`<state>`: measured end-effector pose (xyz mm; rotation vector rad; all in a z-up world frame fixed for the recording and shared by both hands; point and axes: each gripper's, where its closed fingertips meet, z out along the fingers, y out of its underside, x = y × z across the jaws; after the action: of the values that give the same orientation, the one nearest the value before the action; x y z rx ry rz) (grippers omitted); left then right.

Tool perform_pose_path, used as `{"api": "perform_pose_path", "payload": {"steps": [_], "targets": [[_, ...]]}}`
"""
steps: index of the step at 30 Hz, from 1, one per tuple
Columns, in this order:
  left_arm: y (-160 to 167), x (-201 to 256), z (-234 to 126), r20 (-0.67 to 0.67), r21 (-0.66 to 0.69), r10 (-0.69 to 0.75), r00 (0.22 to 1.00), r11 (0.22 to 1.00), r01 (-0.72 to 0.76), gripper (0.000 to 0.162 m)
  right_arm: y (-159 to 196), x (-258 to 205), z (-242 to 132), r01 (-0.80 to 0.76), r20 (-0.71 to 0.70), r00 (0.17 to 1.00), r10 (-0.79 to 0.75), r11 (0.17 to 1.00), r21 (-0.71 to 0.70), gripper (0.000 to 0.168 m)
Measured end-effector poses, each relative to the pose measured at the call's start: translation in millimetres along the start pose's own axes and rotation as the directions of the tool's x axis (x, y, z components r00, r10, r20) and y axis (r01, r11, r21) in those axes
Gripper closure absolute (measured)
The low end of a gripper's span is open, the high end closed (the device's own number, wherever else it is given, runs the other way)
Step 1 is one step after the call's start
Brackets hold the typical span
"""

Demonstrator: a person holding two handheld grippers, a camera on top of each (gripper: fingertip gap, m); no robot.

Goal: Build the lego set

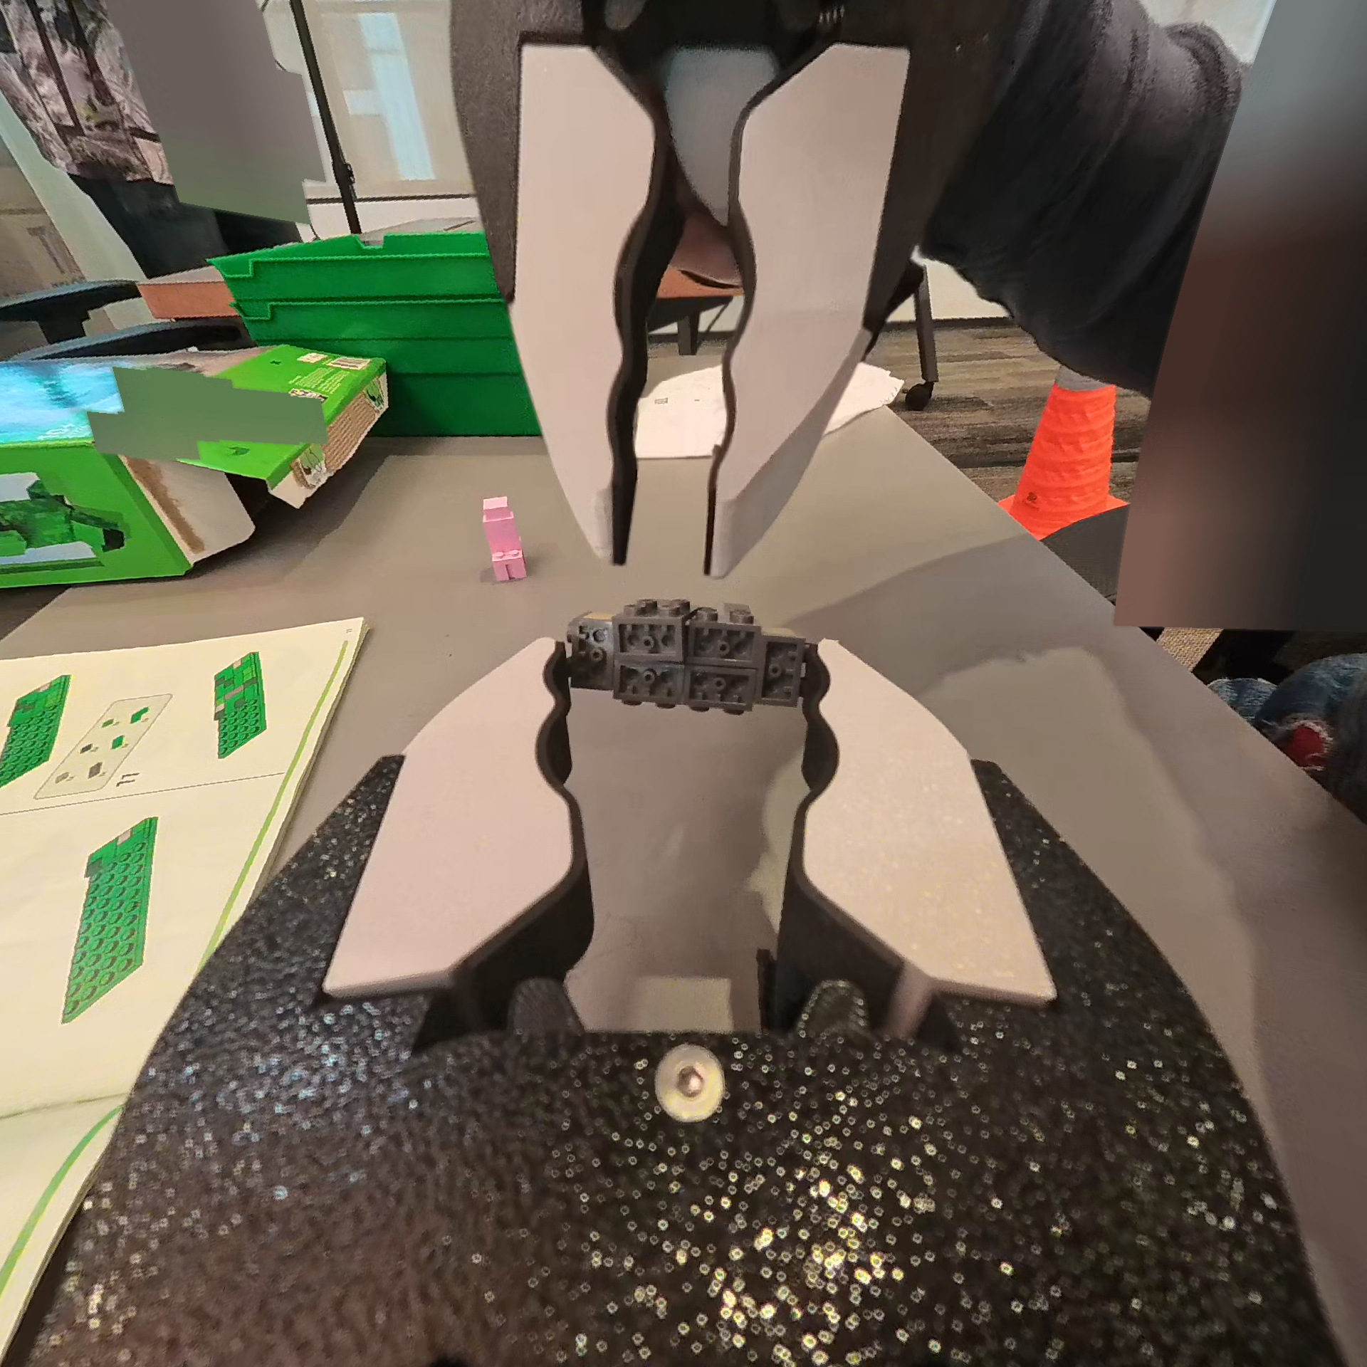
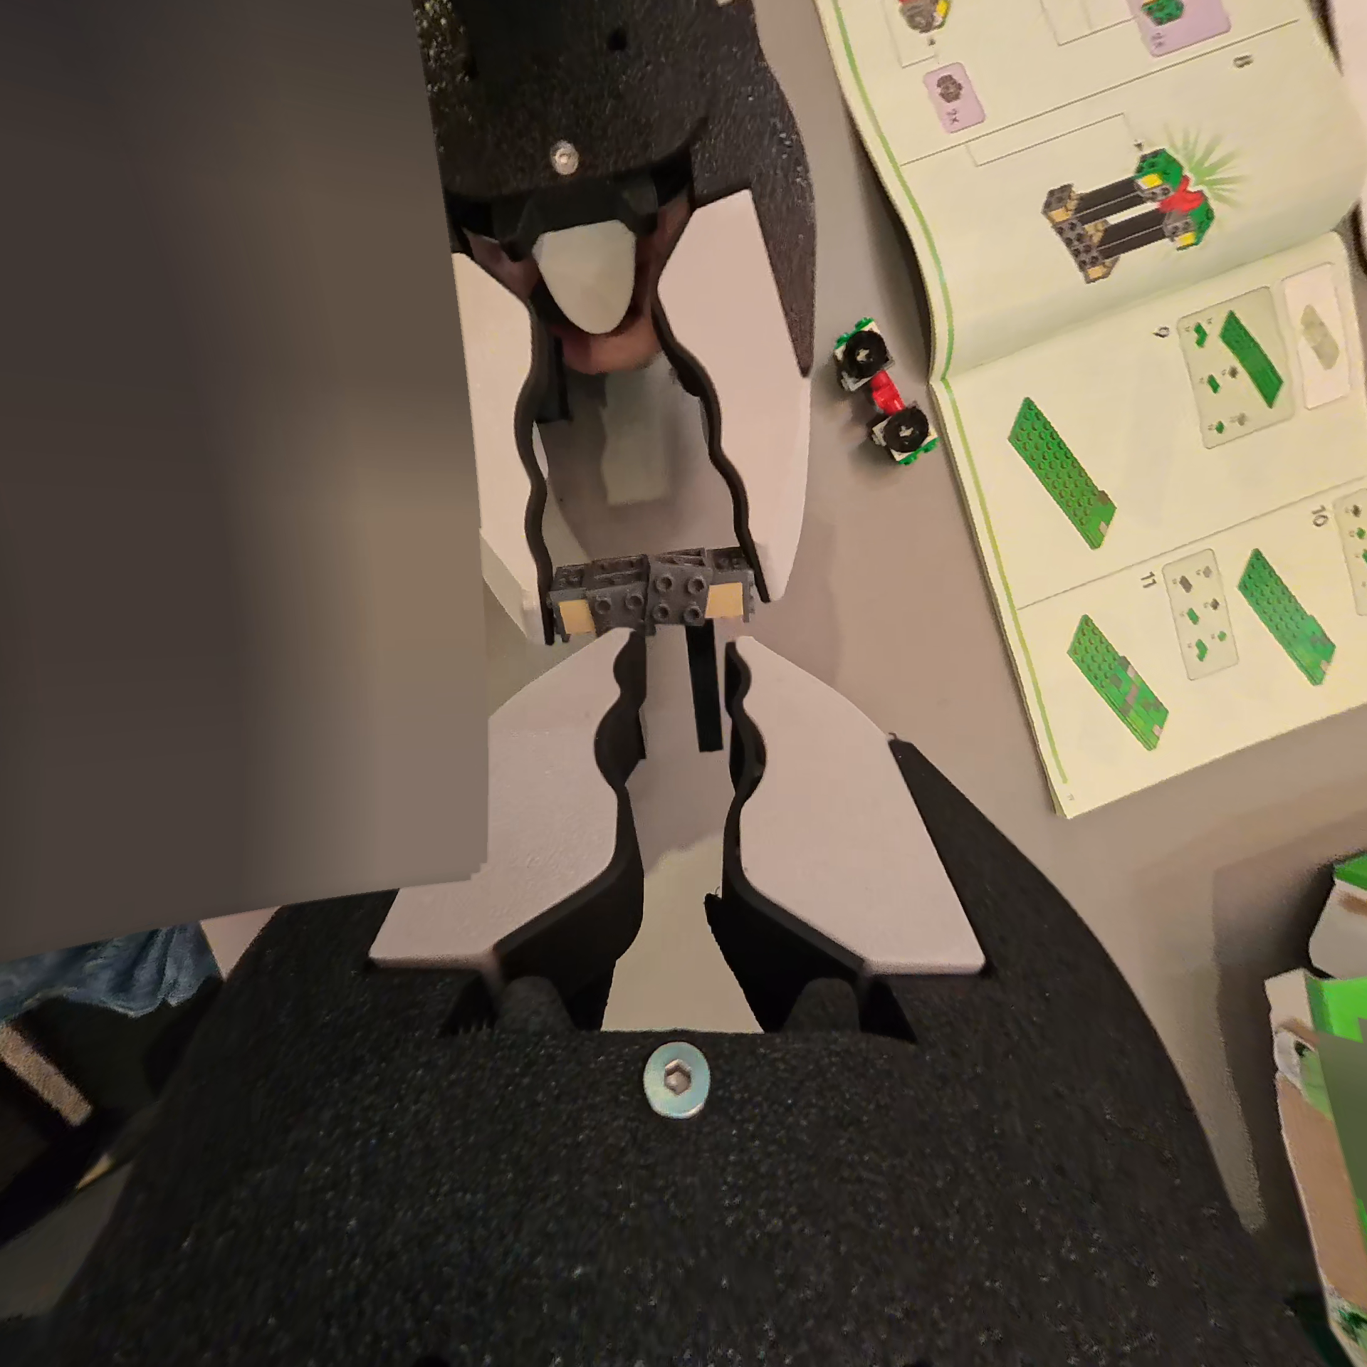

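A grey table [image 1: 925, 562] stands on dark patterned carpet [image 1: 984, 370], with an orange traffic cone [image 1: 1065, 458] beside it, stacked green bins [image 1: 385, 318] at its far edge, and a bright window [image 1: 392, 96] behind.

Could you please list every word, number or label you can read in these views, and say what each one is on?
I will not copy out writing; these things bear it.
Instruction booklet: step numbers beside the diagrams.
Green box: small print, partly under mosaic patches.
Orange cone: a dark mark, too blurred to read.
Grey brick assembly: no writing visible.
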<state>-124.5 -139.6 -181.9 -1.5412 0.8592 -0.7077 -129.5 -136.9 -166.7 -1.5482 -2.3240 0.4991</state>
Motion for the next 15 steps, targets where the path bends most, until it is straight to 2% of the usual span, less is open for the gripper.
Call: {"api": "perform_pose_path", "payload": {"steps": [4,7,9,11,13,15], "targets": [[-1.0,-2.8,-0.9,0.029,0.010,0.007,1.000,1.000,-0.007,0.101,-0.9,12.9,-10.6,-0.147,-0.070,0.986,0.154,0.984,0.104,0.151],[-4.3,-8.4,-4.1,0.095,0.036,0.027,0.995,0.999,-0.030,0.101,-2.5,27.4,-21.8,-0.292,-0.145,0.931,0.335,0.922,0.253,0.153],[-6.4,-12.7,-6.4,0.147,0.050,0.041,0.988,0.998,-0.049,0.101,-5.2,34.1,-31.4,-0.396,-0.159,0.861,0.484,0.832,0.388,0.154],[-7.2,-16.2,-7.8,0.189,0.053,0.053,0.981,0.997,-0.064,0.101,-4.7,34.4,-37.0,-0.498,-0.113,0.776,0.621,0.712,0.494,0.154],[-6.9,-18.8,-8.5,0.225,0.045,0.069,0.972,0.996,-0.081,0.101,-4.6,29.0,-35.4,-0.577,-0.035,0.701,0.713,0.595,0.560,0.150],[-6.2,-19.6,-8.5,0.250,0.032,0.091,0.964,0.994,-0.103,0.101,-7.1,21.6,-28.9,-0.634,0.045,0.640,0.767,0.494,0.595,0.138]]}}
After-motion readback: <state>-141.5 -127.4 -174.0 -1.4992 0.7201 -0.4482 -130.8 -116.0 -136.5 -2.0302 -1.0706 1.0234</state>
